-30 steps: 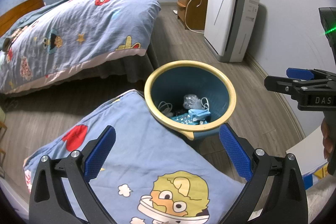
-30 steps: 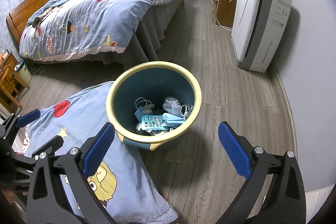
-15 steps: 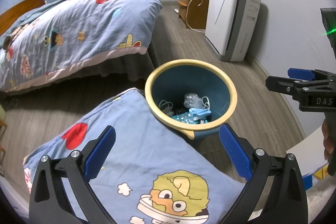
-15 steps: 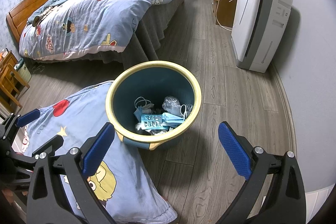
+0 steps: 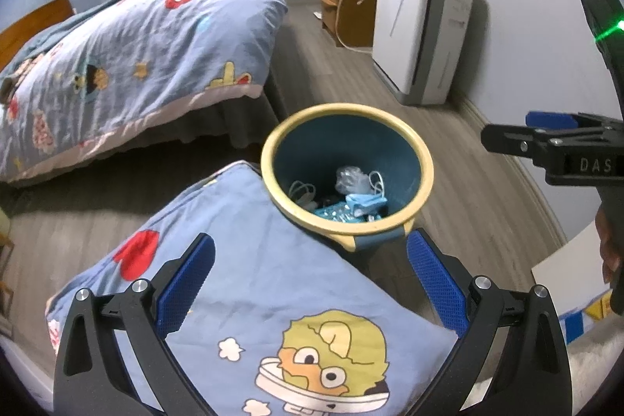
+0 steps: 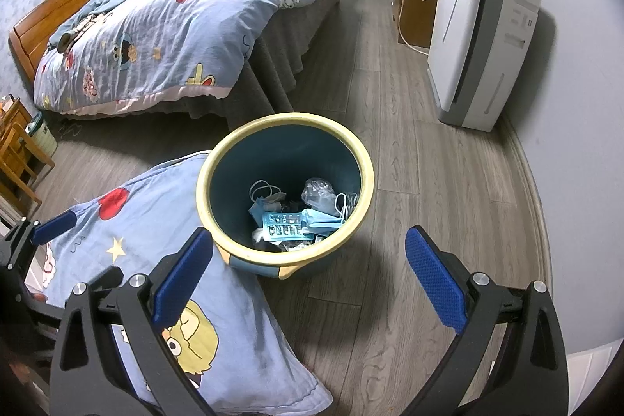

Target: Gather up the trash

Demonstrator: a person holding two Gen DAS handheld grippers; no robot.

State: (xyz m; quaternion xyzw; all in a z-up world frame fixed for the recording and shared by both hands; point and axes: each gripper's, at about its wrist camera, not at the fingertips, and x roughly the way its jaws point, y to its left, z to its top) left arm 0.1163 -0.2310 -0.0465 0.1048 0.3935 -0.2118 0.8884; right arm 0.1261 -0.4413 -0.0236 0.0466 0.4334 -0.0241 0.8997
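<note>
A blue bin with a yellow rim (image 5: 423, 158) (image 6: 362, 158) stands on the wood floor. Inside lie a blue face mask (image 5: 364, 200) (image 6: 321, 217), a blister pack (image 6: 282, 225), a clear plastic wad (image 5: 351, 178) (image 6: 318, 192) and white cords. My left gripper (image 5: 310, 283) is open and empty, hovering over a cartoon-print blanket (image 5: 253, 283) just short of the bin. My right gripper (image 6: 308, 279) is open too, above the bin's near edge, holding nothing. In the left wrist view the right gripper's side (image 5: 553, 143) shows at the far right.
A bed with a blue cartoon duvet (image 6: 163, 38) lies at the left. A white air purifier (image 6: 483, 38) stands by the right wall, a wooden cabinet (image 5: 347, 6) with cables behind it. Small wooden furniture (image 6: 15, 158) sits at the far left. Bare wood floor (image 6: 448, 201) surrounds the bin.
The left wrist view has shifted slightly, so the bin sits a little higher and farther off. The right gripper has not visibly moved. Both stay open.
</note>
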